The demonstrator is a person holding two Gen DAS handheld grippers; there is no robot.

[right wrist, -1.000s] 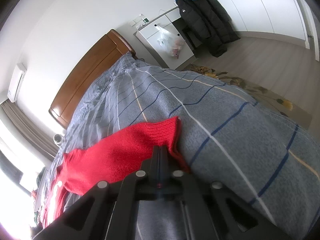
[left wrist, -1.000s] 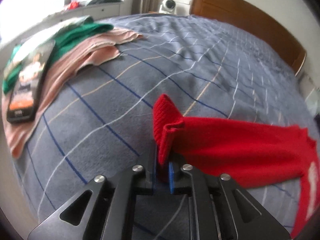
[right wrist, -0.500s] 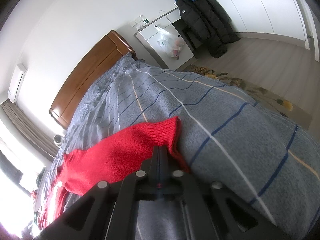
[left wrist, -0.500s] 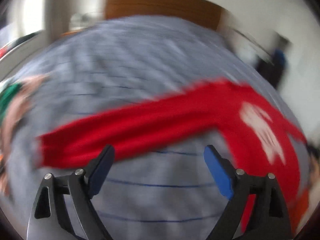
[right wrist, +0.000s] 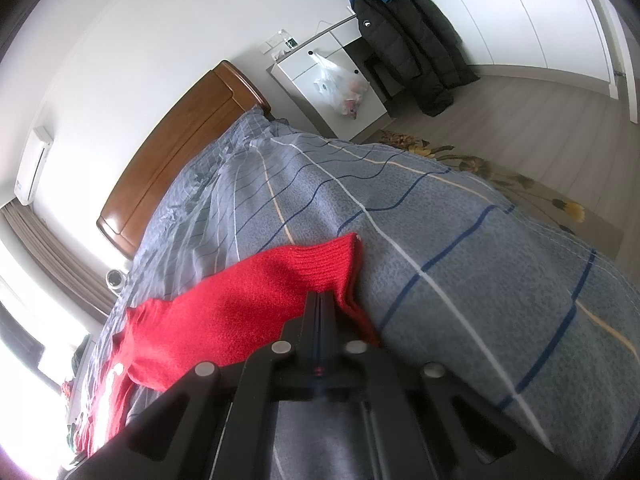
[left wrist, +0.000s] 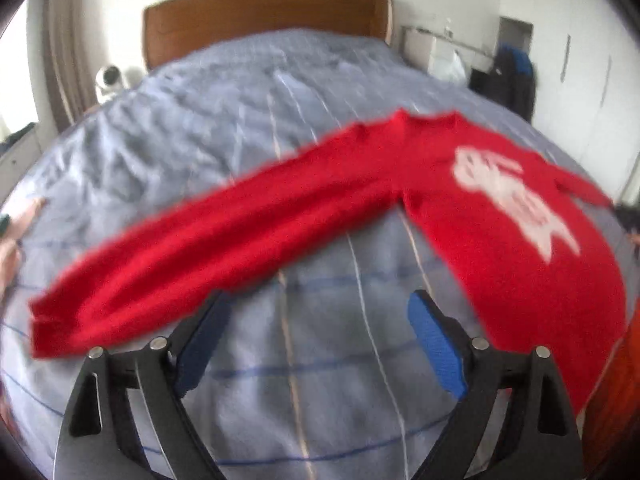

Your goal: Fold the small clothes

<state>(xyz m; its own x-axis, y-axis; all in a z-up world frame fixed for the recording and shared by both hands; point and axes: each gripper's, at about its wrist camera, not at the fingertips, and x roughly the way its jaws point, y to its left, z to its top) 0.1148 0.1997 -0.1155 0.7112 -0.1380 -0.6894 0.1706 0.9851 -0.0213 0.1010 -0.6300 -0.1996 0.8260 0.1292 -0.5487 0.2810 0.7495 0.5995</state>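
A red knit sweater [left wrist: 500, 216] with a white print on its chest lies spread on the grey checked bed cover [left wrist: 224, 128]. One sleeve [left wrist: 192, 256] stretches out to the left. My left gripper [left wrist: 316, 340] is open and empty, above the cover just in front of that sleeve; the view is blurred. My right gripper [right wrist: 320, 300] is shut on the ribbed cuff of the other sleeve [right wrist: 320, 264], near the bed's right edge.
A wooden headboard [left wrist: 264, 8] stands at the far end of the bed. A white cabinet with a plastic bag [right wrist: 340, 88] and a hanging black coat [right wrist: 412, 40] stand to the right of the bed. Pink cloth [left wrist: 16, 224] lies at the left edge.
My left gripper has let go of the sleeve cuff, opened, and swung right and back. The sleeve now lies flat and stretched out. My right gripper has not moved.
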